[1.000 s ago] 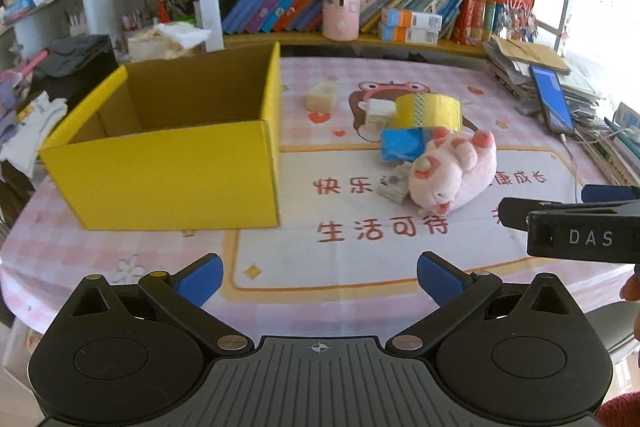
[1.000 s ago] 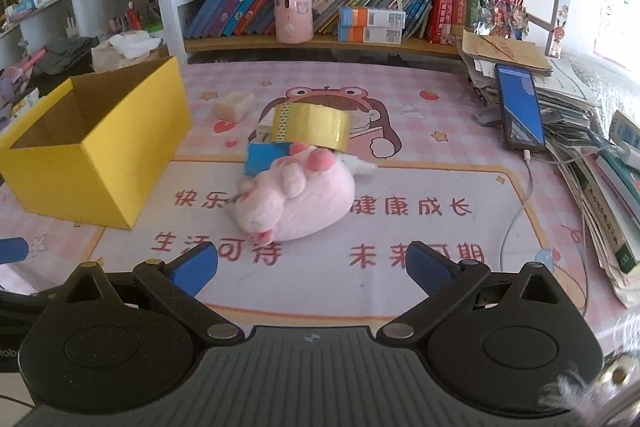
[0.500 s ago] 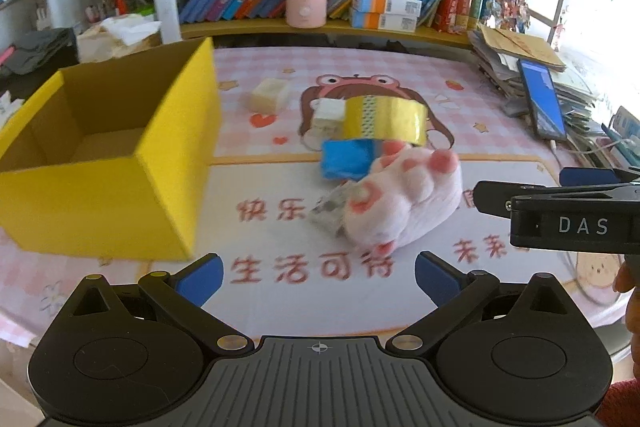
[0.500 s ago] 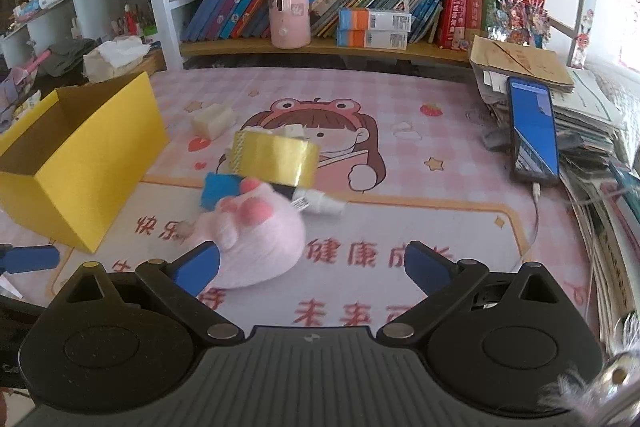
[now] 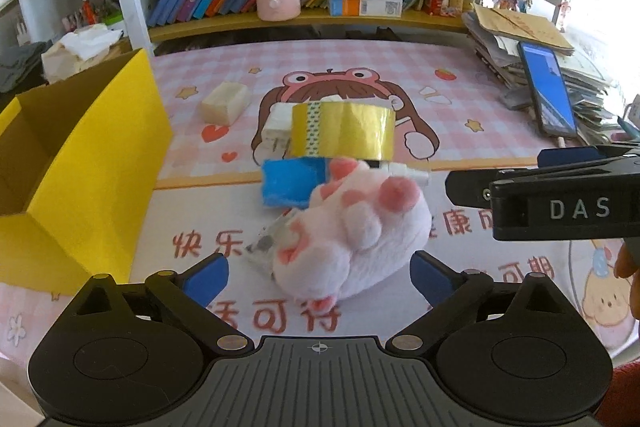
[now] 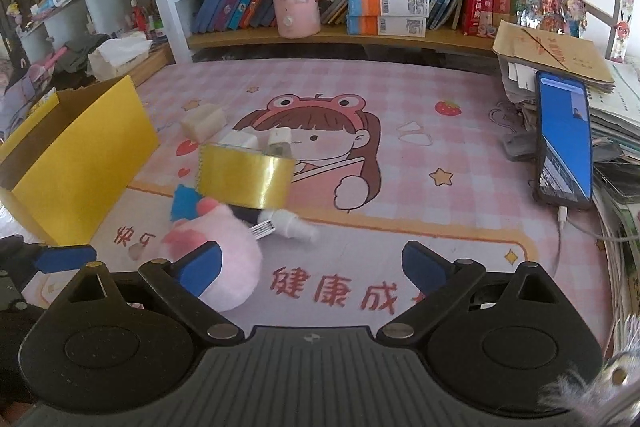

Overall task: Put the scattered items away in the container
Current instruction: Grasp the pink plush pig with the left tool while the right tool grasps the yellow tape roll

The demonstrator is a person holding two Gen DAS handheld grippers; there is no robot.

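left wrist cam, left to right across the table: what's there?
yellow box → cream block → blue sponge → pink plush toy → right gripper → phone

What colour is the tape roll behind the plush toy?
Shiny gold-yellow tape roll, clearest in the left wrist view.

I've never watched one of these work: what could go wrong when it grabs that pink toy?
The left gripper is open around the pink plush, which touches a blue sponge and a small packet; lifting may drag them. The right gripper sits close beside it, so the two could bump.
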